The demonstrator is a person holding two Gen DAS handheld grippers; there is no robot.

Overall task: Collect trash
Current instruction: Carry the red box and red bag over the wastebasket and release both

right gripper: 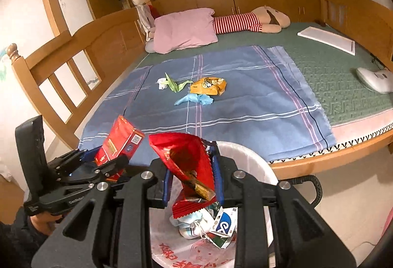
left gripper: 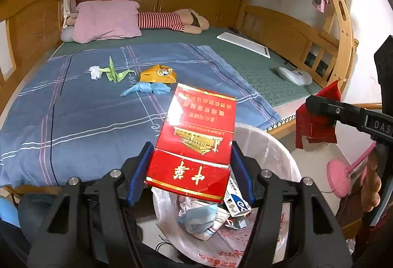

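Note:
My left gripper [left gripper: 190,167] is shut on a red cigarette carton [left gripper: 196,140] and holds it over the rim of a white-lined trash bin [left gripper: 277,152]. My right gripper [right gripper: 194,177] is shut on a red snack wrapper [right gripper: 189,162] above the same bin [right gripper: 253,162]. The bin holds a blue face mask [left gripper: 199,218] and a small white and blue box [right gripper: 224,223]. On the blue checked sheet [left gripper: 81,115] lie a crumpled white paper [left gripper: 95,72], a green paper crane [left gripper: 114,71], an orange packet [left gripper: 159,74] and a blue wad [left gripper: 147,89].
The bed has a wooden frame, a pink pillow [left gripper: 108,21], a striped plush doll [left gripper: 172,20], a white flat board [left gripper: 244,44] and a white device [left gripper: 294,75]. A pink lamp base [left gripper: 337,176] stands at the right beside the bin.

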